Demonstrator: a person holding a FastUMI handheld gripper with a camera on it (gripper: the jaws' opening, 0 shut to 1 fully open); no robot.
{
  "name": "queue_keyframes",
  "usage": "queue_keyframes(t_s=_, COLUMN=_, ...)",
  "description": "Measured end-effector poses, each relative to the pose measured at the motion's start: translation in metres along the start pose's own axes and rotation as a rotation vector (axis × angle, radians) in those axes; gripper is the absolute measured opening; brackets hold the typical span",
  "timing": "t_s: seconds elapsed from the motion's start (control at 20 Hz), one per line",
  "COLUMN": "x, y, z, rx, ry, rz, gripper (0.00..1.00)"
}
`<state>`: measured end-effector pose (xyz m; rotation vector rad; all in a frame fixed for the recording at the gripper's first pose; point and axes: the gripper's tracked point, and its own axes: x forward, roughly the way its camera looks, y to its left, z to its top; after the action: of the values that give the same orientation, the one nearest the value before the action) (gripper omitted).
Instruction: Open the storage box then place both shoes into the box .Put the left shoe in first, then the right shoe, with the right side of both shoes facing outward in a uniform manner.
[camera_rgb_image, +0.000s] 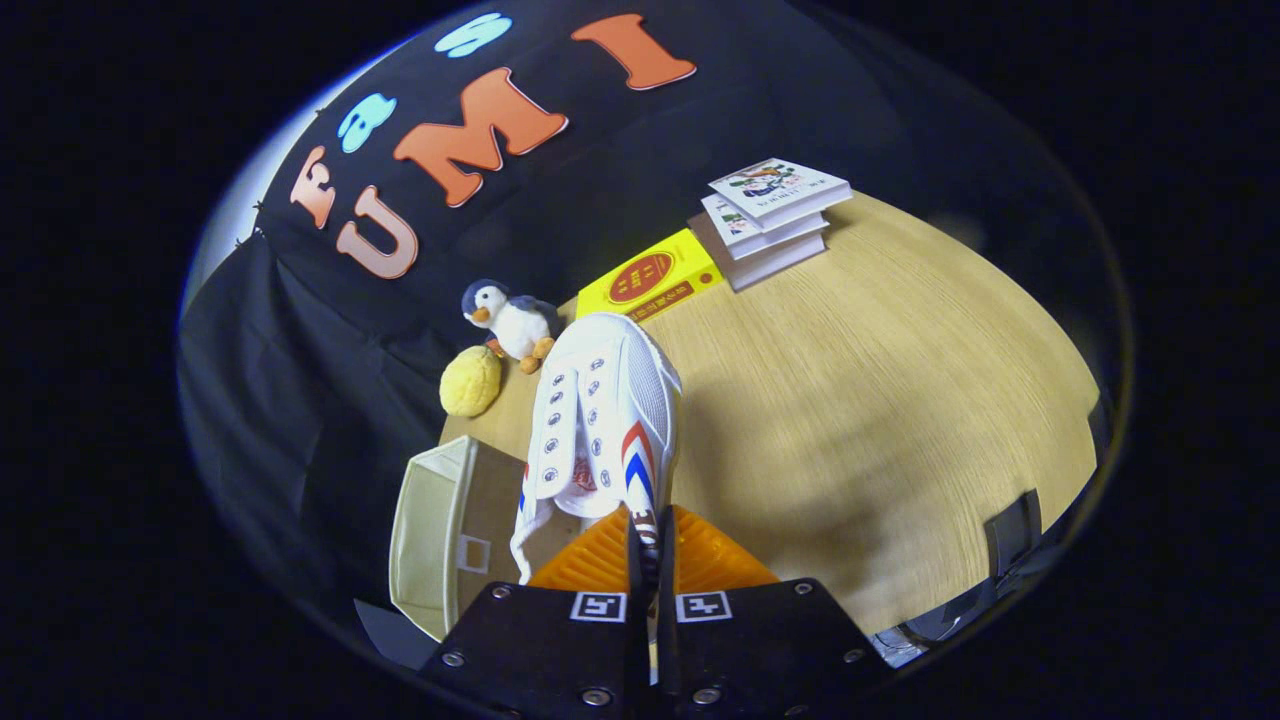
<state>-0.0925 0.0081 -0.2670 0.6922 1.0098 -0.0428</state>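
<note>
my gripper (648, 535) nearly closed, both fingers pinching the heel edge of the white shoe (600, 420), shoe lifted with toe pointing away, beige storage box (435, 540) left of the shoe, plush penguin (510, 322), yellow ball (471, 381) and books (770, 215) beyond the shoe on the table (880, 400)

Shoe (600, 420): white, mesh side panel, red and blue chevron stripes, metal eyelets, white laces. Storage box (435, 540): cream-beige fabric. Table (850, 400): light wood grain. Plush penguin (510, 322): dark blue and white, orange beak and feet. Round plush (471, 381): yellow. Flat box (650, 275): yellow, red oval emblem. Stacked books (775, 215): white covers with coloured illustrations.
</note>
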Motion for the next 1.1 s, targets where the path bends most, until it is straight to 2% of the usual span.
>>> queue_keyframes(t_s=0.4, x=0.004, y=0.112, z=-0.047, rx=-0.068, ry=0.101, rz=0.13, gripper=0.04)
queue_keyframes(t_s=0.65, x=0.011, y=0.163, z=-0.082, rx=-0.126, ry=0.164, rz=0.164, gripper=0.04)
queue_keyframes(t_s=0.75, x=0.022, y=0.171, z=-0.097, rx=-0.139, ry=0.199, rz=0.156, gripper=0.04)
queue_keyframes(t_s=1.0, x=0.032, y=0.173, z=-0.124, rx=-0.152, ry=0.28, rz=0.066, gripper=0.04)
queue_keyframes(t_s=1.1, x=0.042, y=0.175, z=-0.124, rx=-0.169, ry=0.287, rz=0.036, gripper=0.09)
